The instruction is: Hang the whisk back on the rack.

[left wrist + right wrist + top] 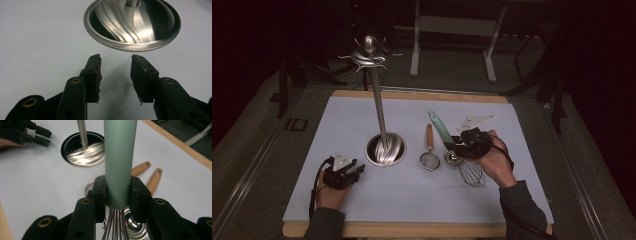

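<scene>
Lower left of the high view: left claw (357, 171) rested on the white worktop (412, 192), jaws parted with nothing between them, just beside the steel stand base (385, 149). Centre: small strainer (430, 160) lay flat. Right of centre: right claw (455, 145) was clamped on the whisk (459, 155) by its green handle, wire end toward the lower frame.
</scene>
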A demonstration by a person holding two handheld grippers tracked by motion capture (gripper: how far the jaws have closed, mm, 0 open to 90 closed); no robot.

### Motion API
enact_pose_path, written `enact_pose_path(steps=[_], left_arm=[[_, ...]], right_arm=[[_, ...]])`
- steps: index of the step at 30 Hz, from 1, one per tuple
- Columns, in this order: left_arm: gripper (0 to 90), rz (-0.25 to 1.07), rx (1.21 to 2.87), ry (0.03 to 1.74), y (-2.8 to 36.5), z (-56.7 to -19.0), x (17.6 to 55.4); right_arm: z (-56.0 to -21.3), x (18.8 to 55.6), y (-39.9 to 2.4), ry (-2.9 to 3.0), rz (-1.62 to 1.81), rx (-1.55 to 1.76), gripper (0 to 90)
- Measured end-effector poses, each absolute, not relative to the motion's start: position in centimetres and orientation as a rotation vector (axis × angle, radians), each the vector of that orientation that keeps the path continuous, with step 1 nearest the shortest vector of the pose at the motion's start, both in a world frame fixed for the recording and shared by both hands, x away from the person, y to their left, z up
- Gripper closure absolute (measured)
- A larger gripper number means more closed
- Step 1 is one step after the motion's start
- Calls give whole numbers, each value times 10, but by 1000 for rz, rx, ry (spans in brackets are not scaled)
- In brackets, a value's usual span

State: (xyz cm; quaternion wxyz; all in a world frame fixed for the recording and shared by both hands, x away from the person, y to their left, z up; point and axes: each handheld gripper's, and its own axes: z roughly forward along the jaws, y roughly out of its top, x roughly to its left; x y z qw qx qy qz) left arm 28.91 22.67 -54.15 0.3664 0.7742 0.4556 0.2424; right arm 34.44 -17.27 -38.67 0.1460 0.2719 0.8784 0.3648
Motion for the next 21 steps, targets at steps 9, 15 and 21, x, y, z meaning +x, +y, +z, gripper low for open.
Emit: enact_pose_path(steps=[9, 15, 21], left_arm=[[605, 627, 1983, 1175, 227, -541, 289], [605, 627, 1986, 1177, 227, -541, 289], [605, 629, 1983, 1176, 227, -541, 289]], right_arm=[[-378, 348, -165, 2500, 1069, 696, 691], [-372, 353, -162, 2482, 1073, 625, 691], [-368, 355, -160, 2457, 1113, 510, 691]])
